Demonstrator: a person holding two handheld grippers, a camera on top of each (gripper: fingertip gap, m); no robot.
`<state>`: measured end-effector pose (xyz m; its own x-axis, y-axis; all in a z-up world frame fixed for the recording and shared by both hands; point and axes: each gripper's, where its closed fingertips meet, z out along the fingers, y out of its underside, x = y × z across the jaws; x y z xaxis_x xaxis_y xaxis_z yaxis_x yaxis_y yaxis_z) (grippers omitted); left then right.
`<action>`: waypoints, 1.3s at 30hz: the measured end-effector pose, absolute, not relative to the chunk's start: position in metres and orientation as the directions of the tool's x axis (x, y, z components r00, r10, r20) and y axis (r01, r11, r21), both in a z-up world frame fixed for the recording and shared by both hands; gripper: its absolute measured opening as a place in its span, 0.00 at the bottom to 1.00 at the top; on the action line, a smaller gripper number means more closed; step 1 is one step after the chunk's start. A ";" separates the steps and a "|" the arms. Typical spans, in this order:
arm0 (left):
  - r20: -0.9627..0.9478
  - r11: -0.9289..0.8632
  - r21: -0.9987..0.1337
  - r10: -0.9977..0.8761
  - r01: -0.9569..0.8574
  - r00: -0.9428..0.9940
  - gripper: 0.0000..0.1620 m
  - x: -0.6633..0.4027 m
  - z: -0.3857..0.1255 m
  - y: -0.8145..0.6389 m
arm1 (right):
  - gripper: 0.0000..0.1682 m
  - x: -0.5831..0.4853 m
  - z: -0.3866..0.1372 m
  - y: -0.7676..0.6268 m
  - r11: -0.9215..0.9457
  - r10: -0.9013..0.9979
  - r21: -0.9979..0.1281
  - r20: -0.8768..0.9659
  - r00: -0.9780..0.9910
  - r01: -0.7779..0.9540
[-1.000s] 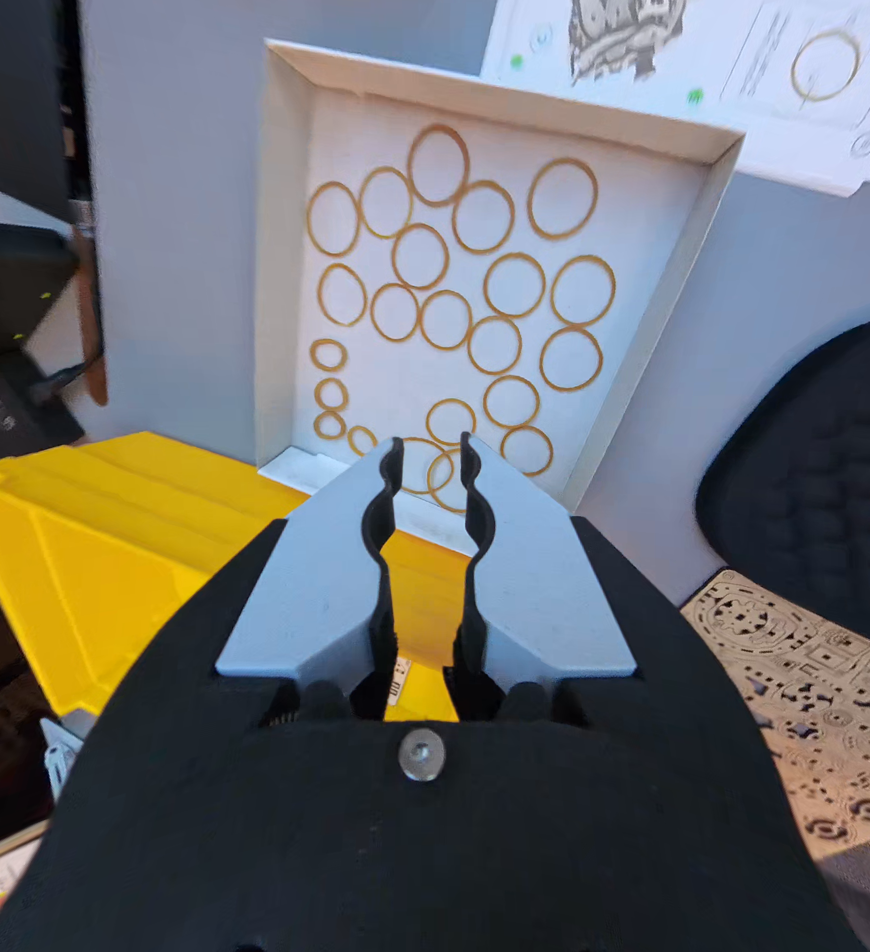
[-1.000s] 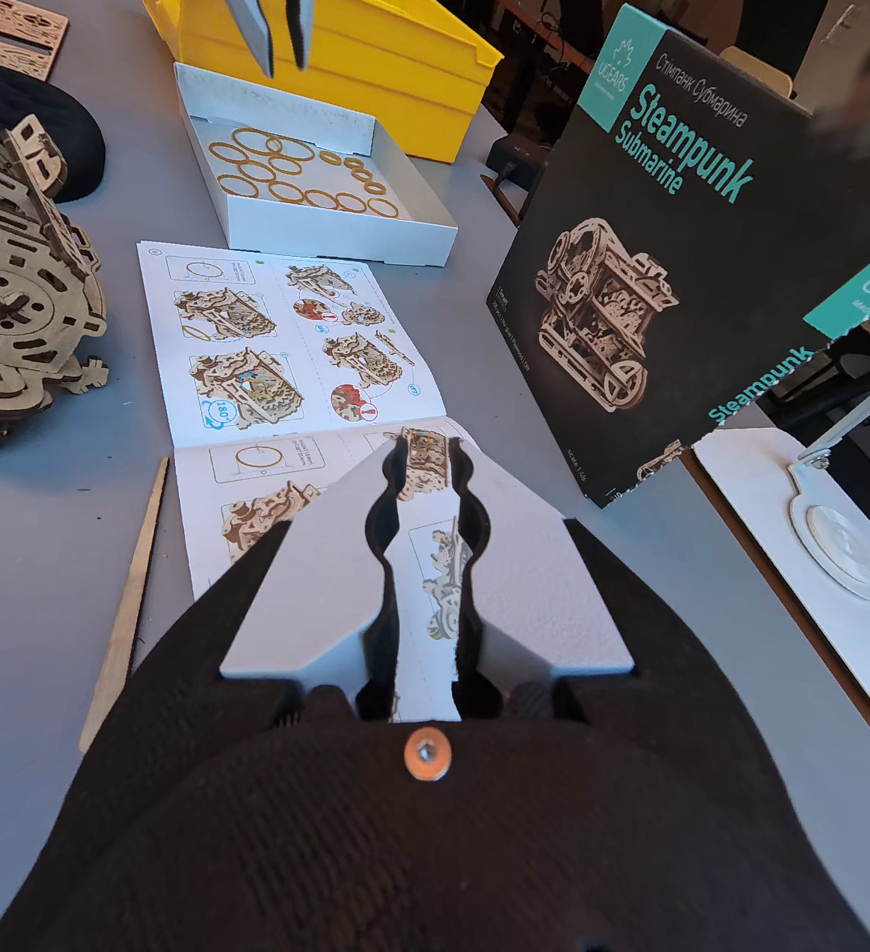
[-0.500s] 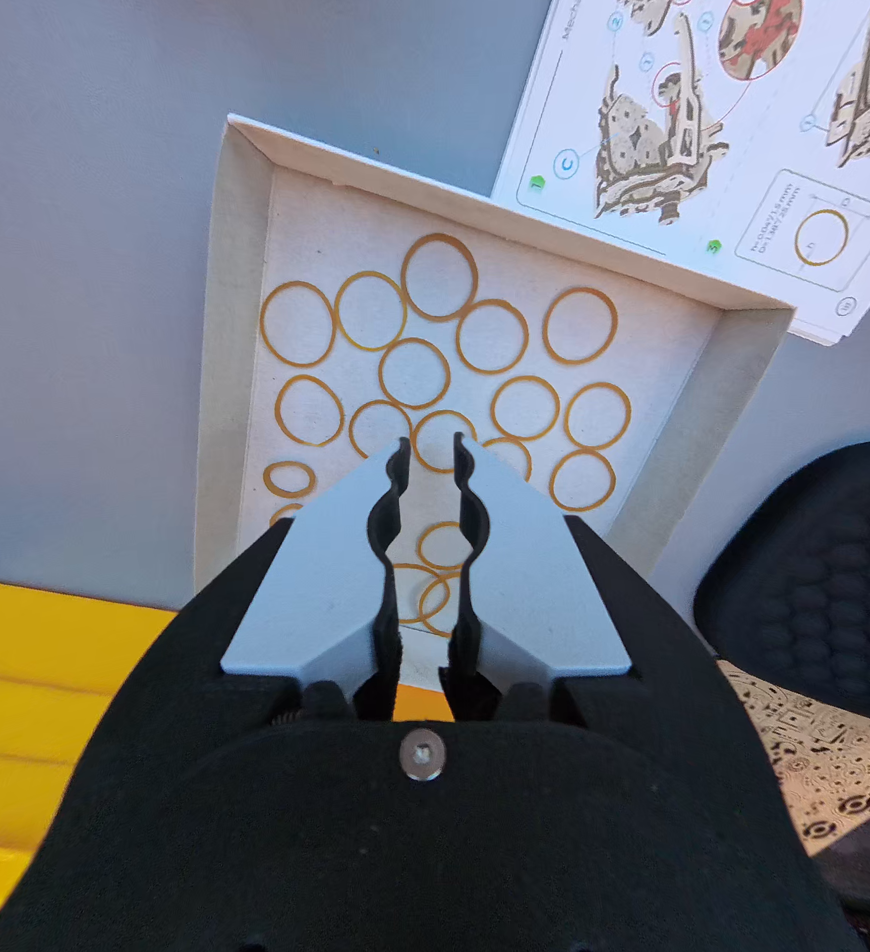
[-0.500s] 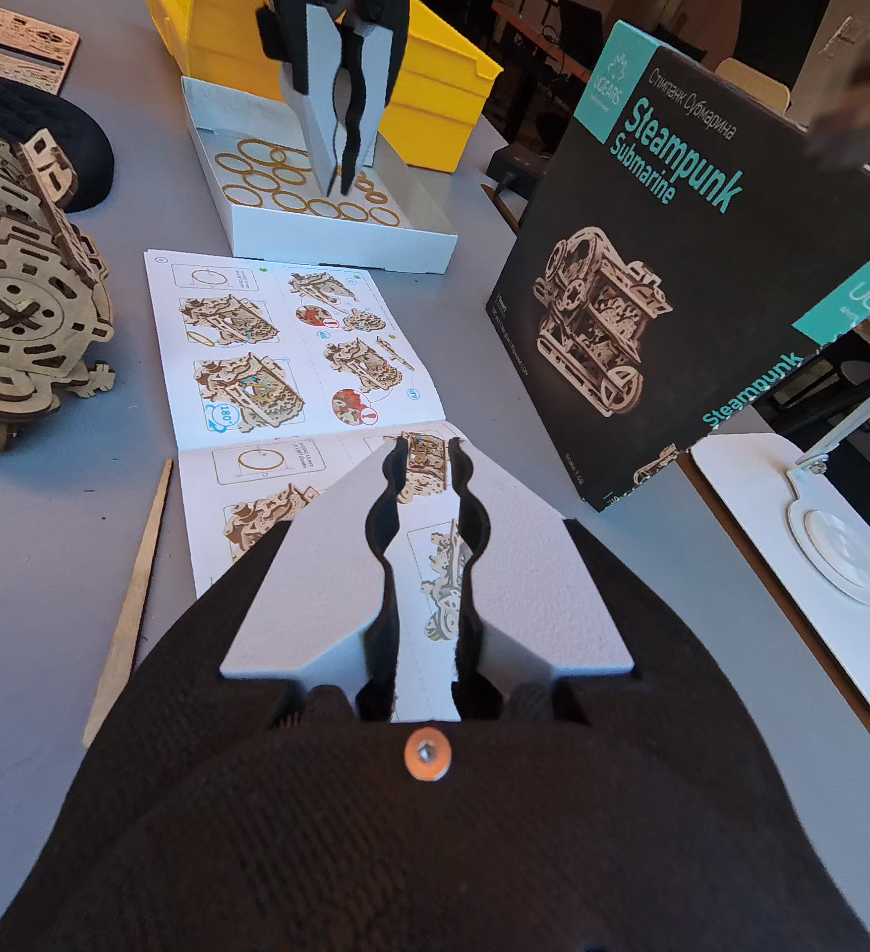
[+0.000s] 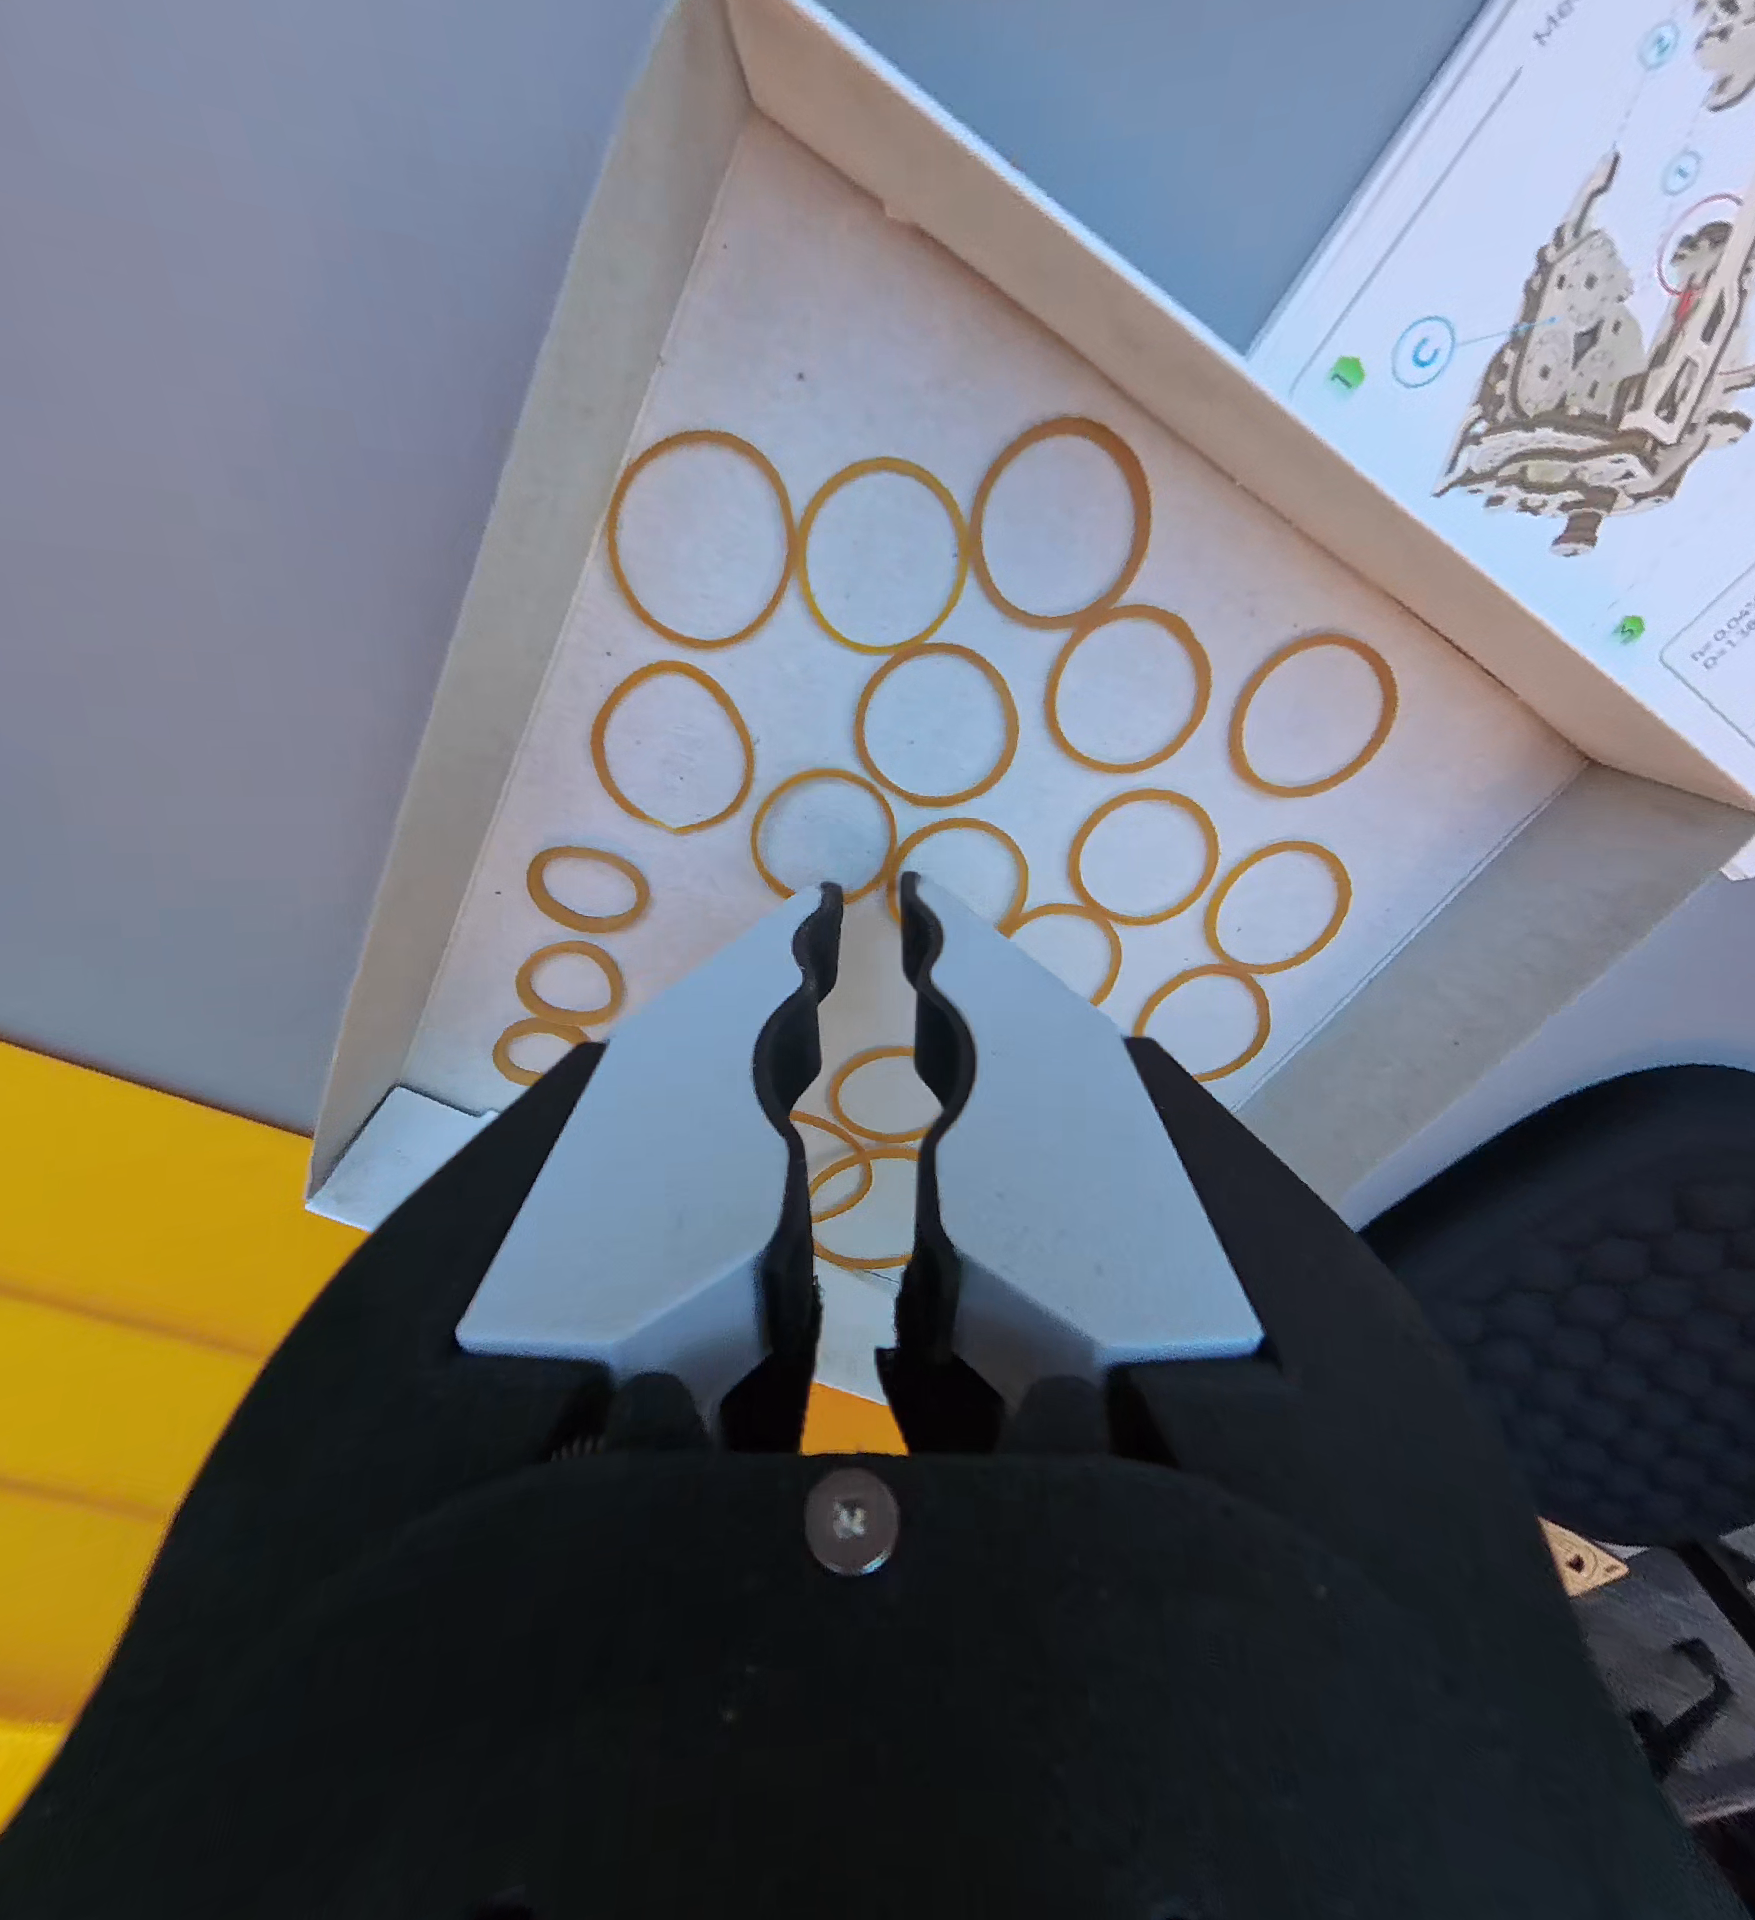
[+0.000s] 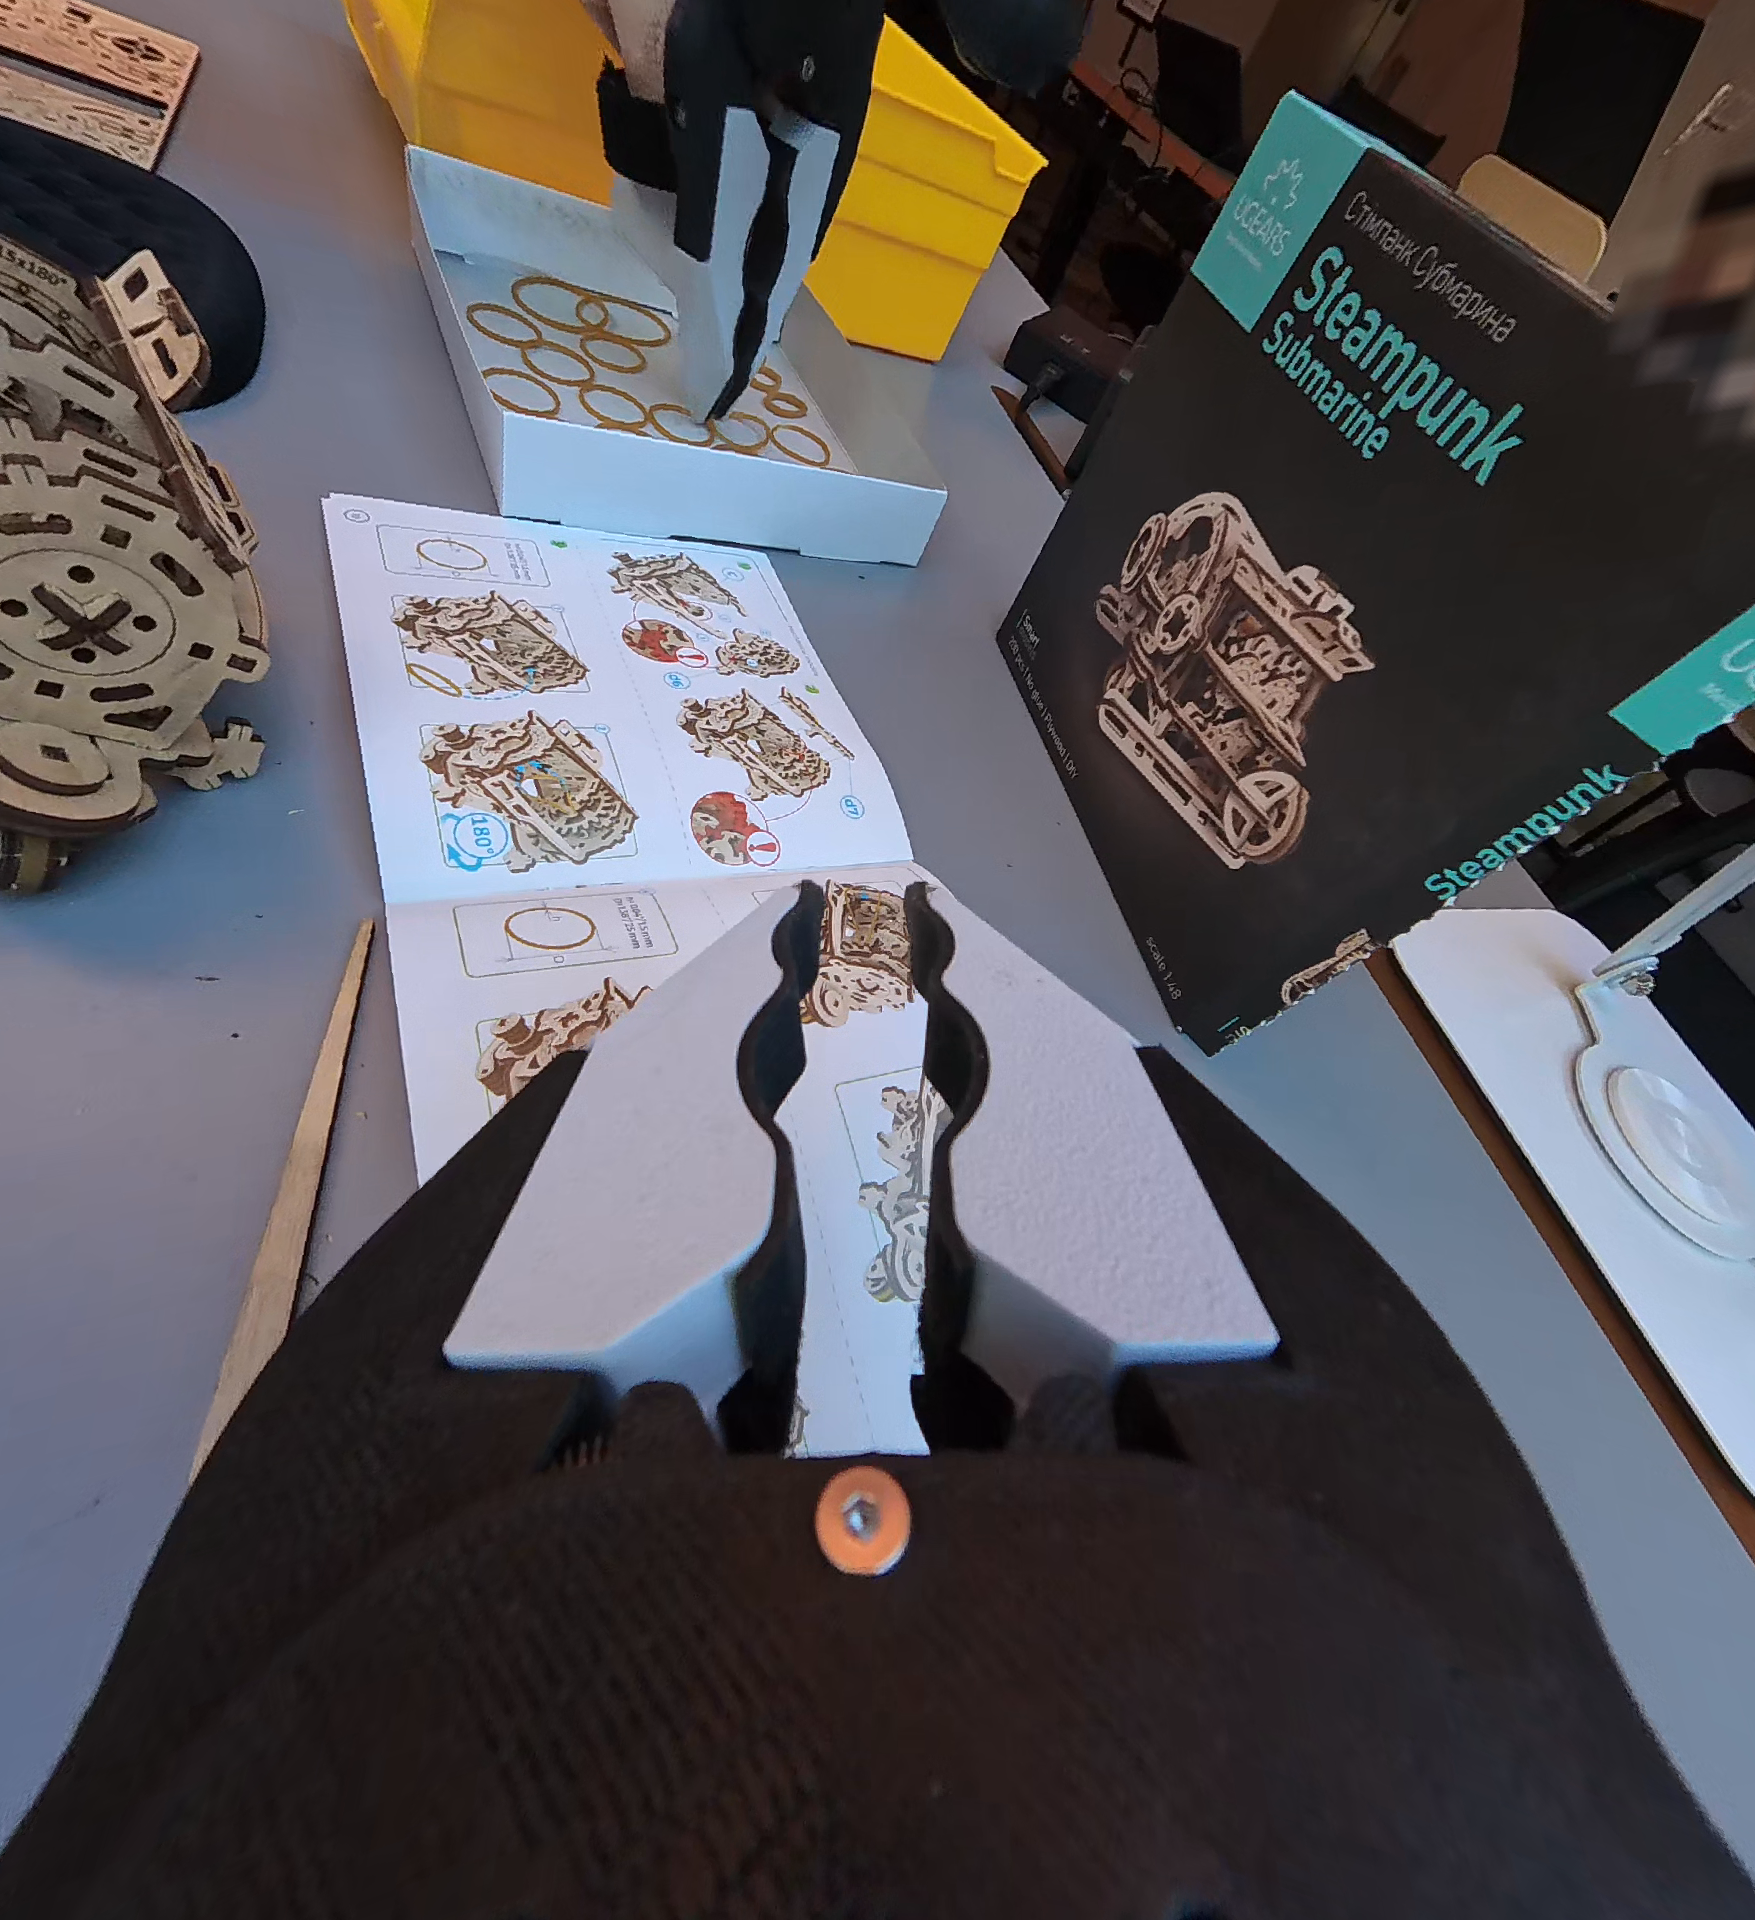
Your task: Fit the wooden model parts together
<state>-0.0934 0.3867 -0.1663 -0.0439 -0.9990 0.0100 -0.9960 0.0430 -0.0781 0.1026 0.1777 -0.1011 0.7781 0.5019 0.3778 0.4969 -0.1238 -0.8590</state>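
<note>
The left gripper (image 5: pixel 868 896) has dropped lower into the white tray (image 6: pixel 707 483) of rubber bands (image 5: pixel 935 722), fingers parted and empty. The right gripper (image 6: pixel 860 899) stays over the instruction booklet (image 6: pixel 582 717), released. The wooden model (image 6: pixel 62 623) sits far left.

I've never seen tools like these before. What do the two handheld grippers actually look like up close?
Both look alike. The left gripper and right gripper each have a broad, rounded matte-black body with one silver screw in the middle. Two pale grey wedge-shaped fingers stick forward, lined on their inner faces with black pads cut in a wavy outline. No cables or markings show.
</note>
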 end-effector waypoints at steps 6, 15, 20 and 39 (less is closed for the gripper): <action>-0.018 -0.017 -0.058 -1.000 -0.998 0.018 0.09 -0.096 -0.162 0.390 | 0.09 0.101 -0.100 0.177 -0.117 0.502 -0.854 0.389 0.772 0.507; -0.112 -0.087 -0.052 -0.989 -0.995 0.093 0.13 -0.098 -0.163 0.395 | 0.09 0.100 -0.100 0.177 -0.115 0.510 -0.853 0.389 0.767 0.509; -0.114 0.046 -0.122 -0.993 -0.991 -0.032 0.09 -0.086 -0.159 0.387 | 0.09 0.099 -0.101 0.176 -0.118 0.515 -0.851 0.389 0.764 0.512; -0.015 0.010 -0.174 -1.000 -0.985 -0.008 0.00 -0.094 -0.150 0.367 | 0.10 0.101 -0.094 0.177 -0.126 0.478 -0.855 0.392 0.786 0.503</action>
